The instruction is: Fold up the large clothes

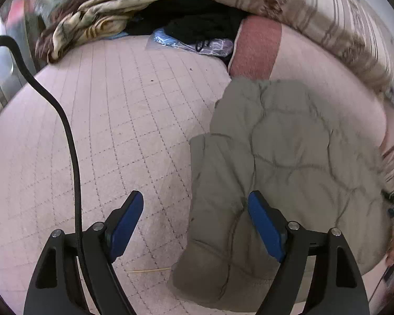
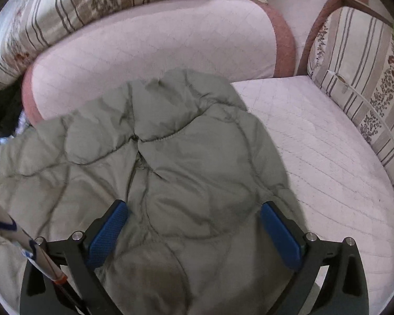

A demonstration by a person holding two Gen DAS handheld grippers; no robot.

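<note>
A grey-green quilted puffer jacket (image 1: 281, 144) lies on the pale pink quilted sofa cover (image 1: 113, 120). In the left wrist view a sleeve or folded flap of it runs down between my fingers. My left gripper (image 1: 195, 204) is open above the jacket's left edge, holding nothing. In the right wrist view the jacket (image 2: 157, 157) fills the middle, its hood end toward the sofa back. My right gripper (image 2: 194, 210) is open over the jacket, with padded fabric between the blue pads (image 2: 281, 233), not clamped.
A pink bolster cushion (image 2: 149, 42) lies behind the jacket. Striped floral cushions (image 2: 359, 78) line the back and right side. A heap of blankets and dark clothes (image 1: 149, 18) sits at the far left end. A black cable (image 1: 65, 131) hangs at left.
</note>
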